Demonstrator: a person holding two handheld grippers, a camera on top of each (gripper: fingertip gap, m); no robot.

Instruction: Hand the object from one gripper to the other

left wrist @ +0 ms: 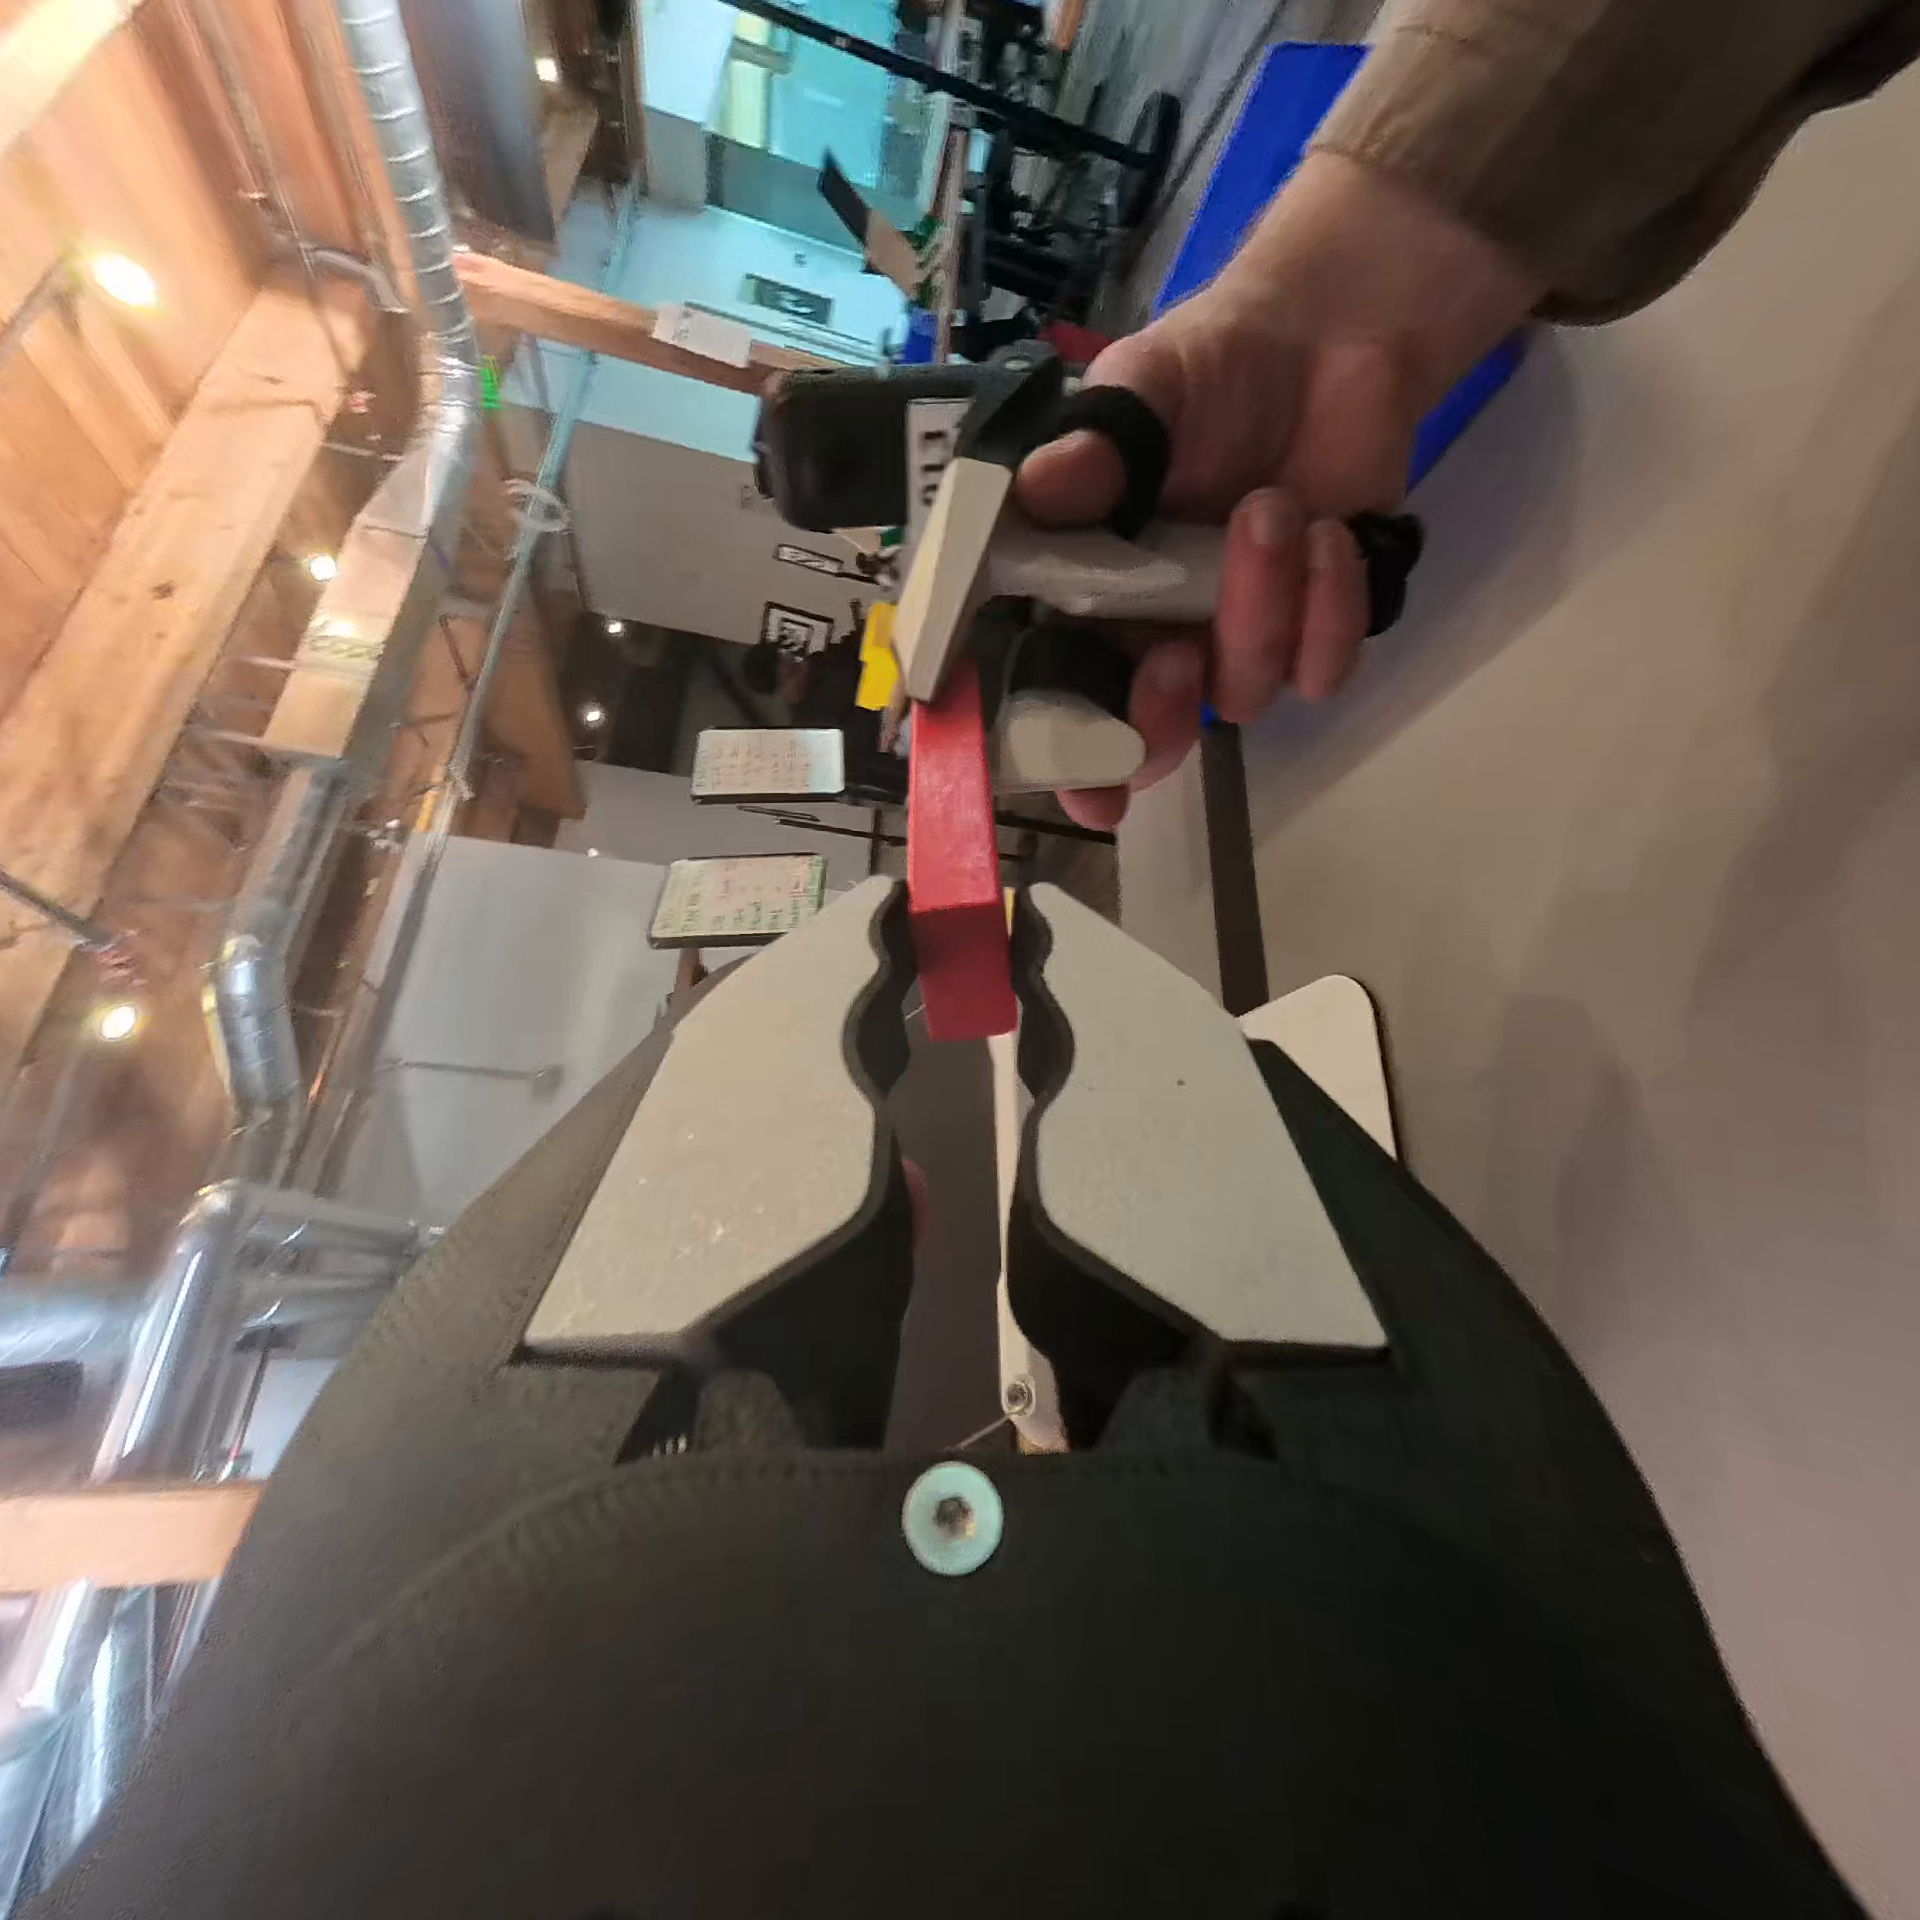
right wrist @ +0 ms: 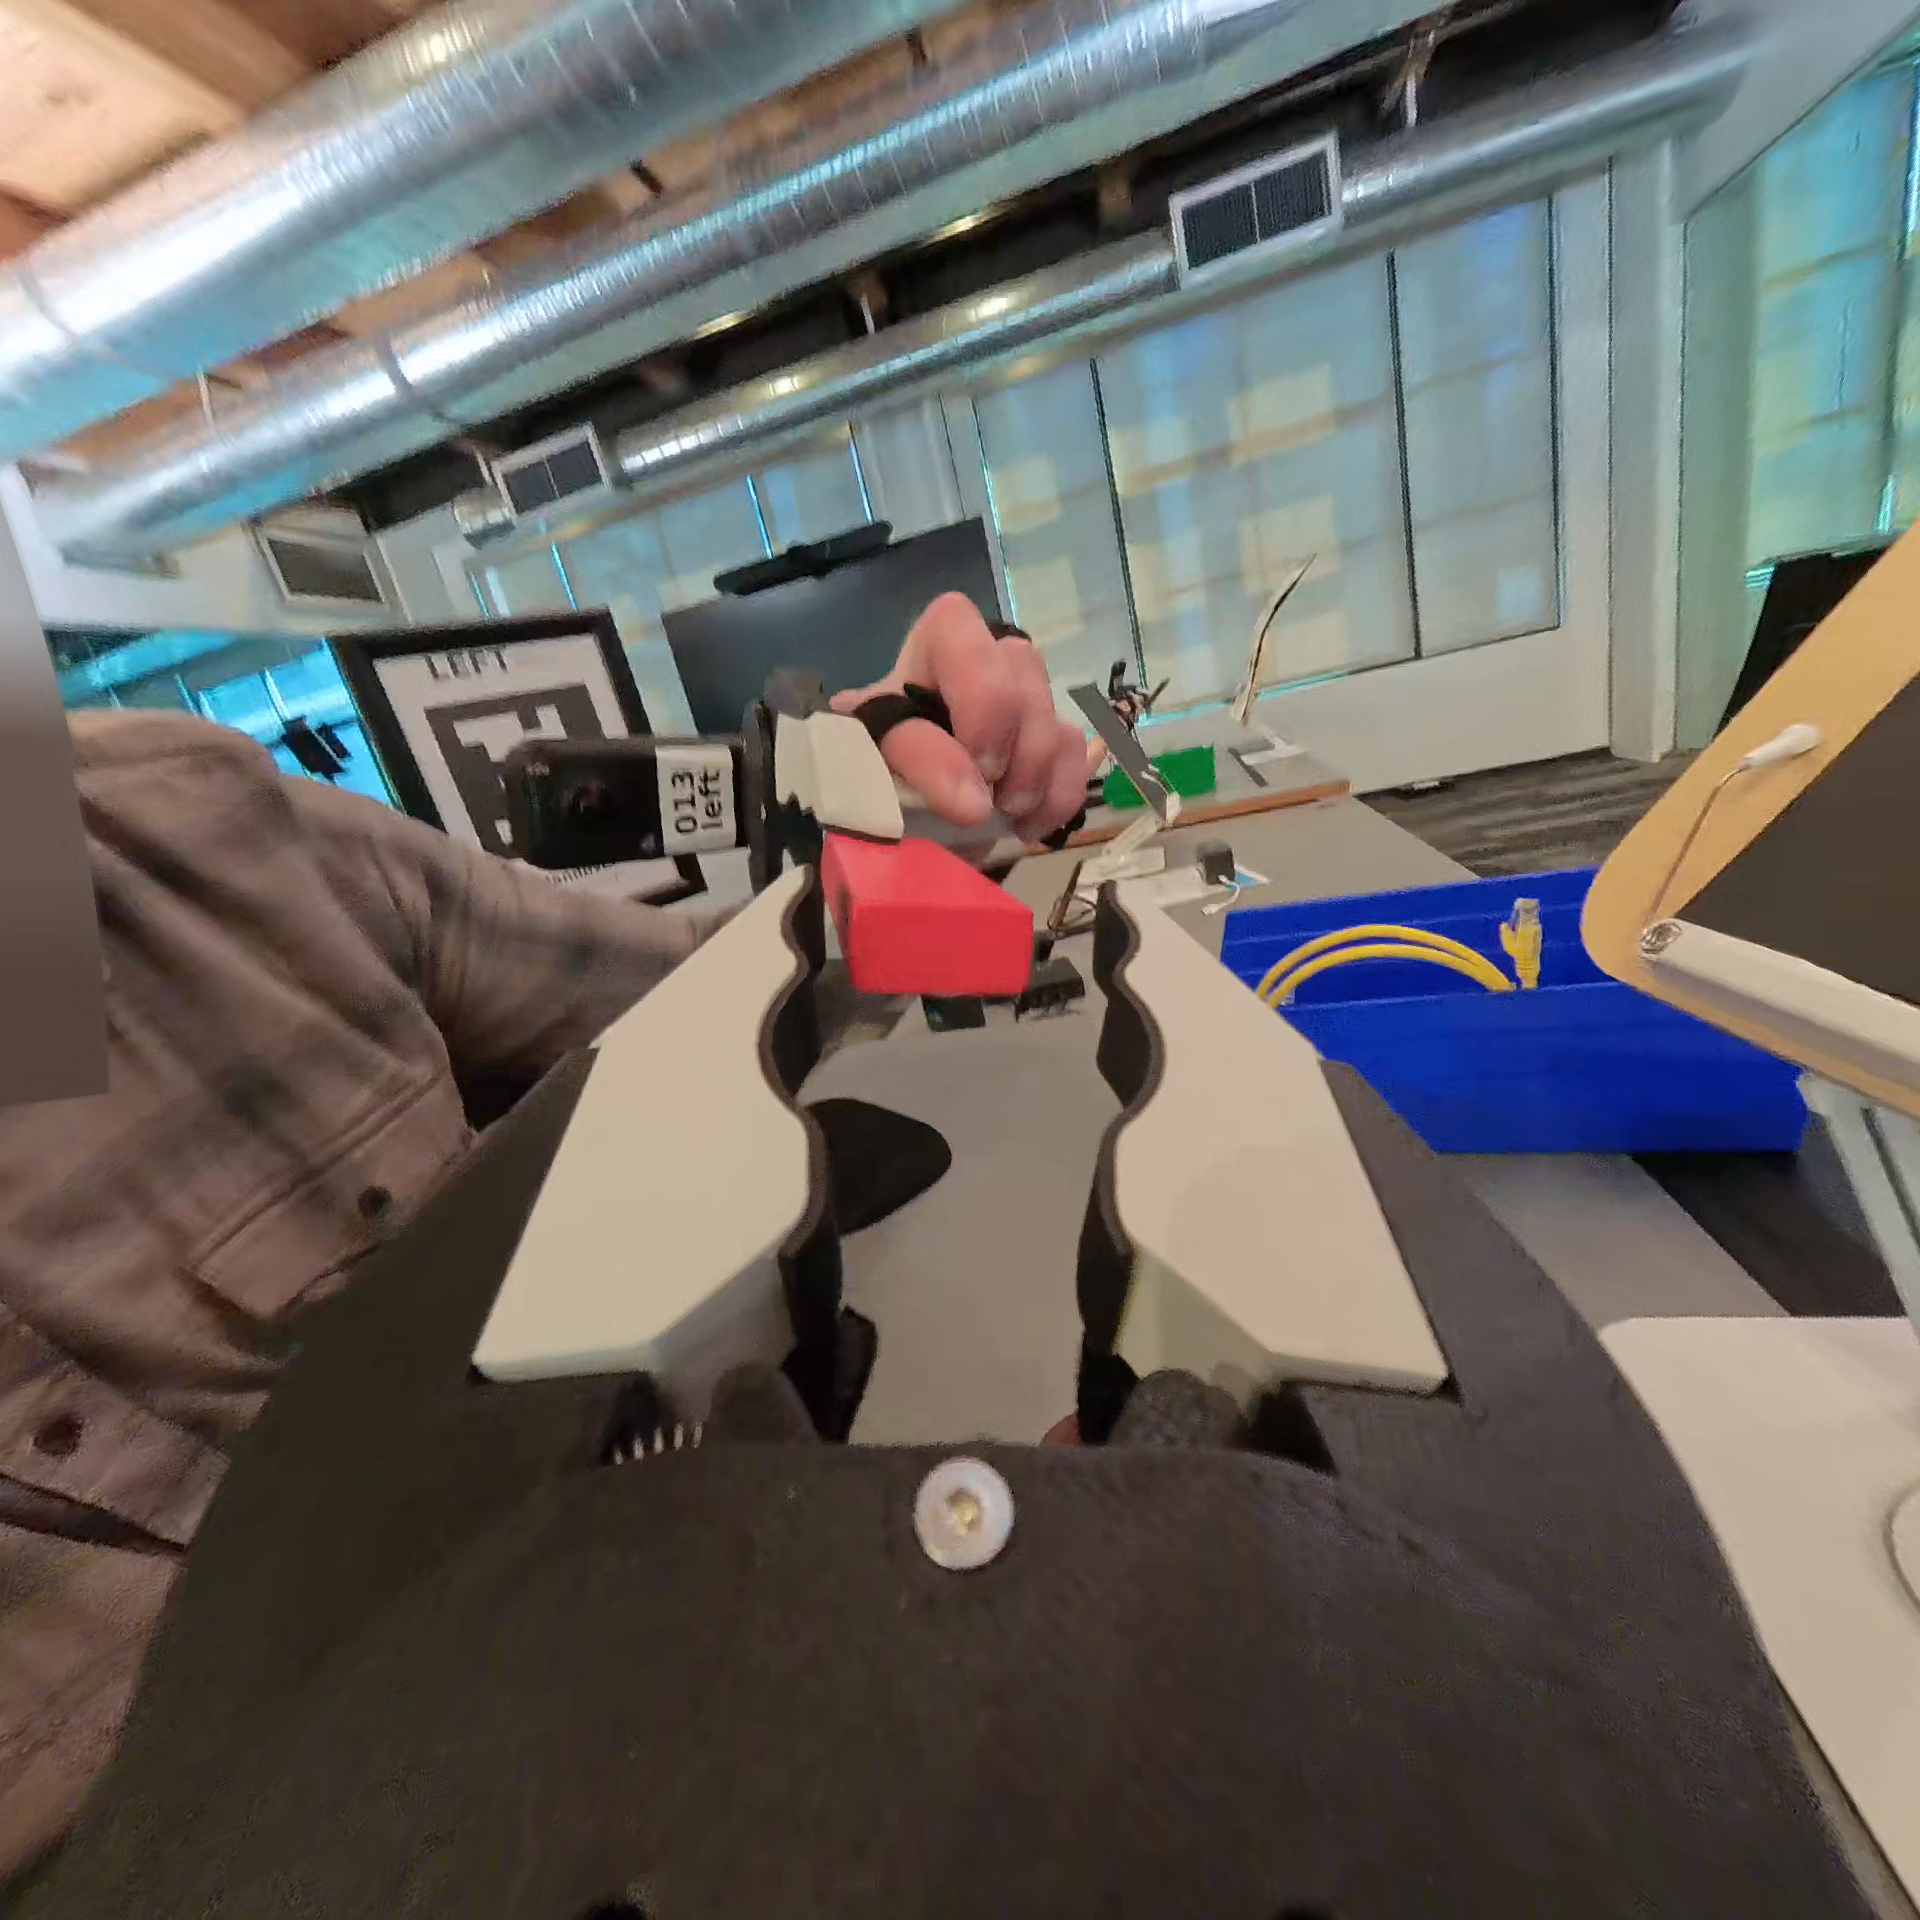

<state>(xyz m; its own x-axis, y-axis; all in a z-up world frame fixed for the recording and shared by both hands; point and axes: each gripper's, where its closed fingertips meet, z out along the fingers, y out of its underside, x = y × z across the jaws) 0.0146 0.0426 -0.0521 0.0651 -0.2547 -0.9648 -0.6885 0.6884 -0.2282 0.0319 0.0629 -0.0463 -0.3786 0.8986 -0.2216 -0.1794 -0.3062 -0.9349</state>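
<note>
A red block (left wrist: 951, 831) is held in the air between both grippers. My left gripper (left wrist: 961, 904) is shut on its near end. In the right wrist view the red block (right wrist: 925, 930) hangs from the left gripper, whose upper finger (right wrist: 842, 779) lies on top of it; the lower finger is hidden. My right gripper (right wrist: 961, 914) is open, its jaws wide on either side of the block's free end, the left jaw close to it. In the left wrist view the right gripper (left wrist: 966, 707), held by a hand (left wrist: 1278, 436), straddles the block's far end.
A blue bin (right wrist: 1507, 1060) holding a yellow cable (right wrist: 1392, 956) stands on the grey table (right wrist: 1558, 1247) to the right. A tan-edged board (right wrist: 1704, 810) juts in at the right edge. A plaid sleeve (right wrist: 260, 987) fills the left side. My two grippers' fingertips are within a few centimetres of each other.
</note>
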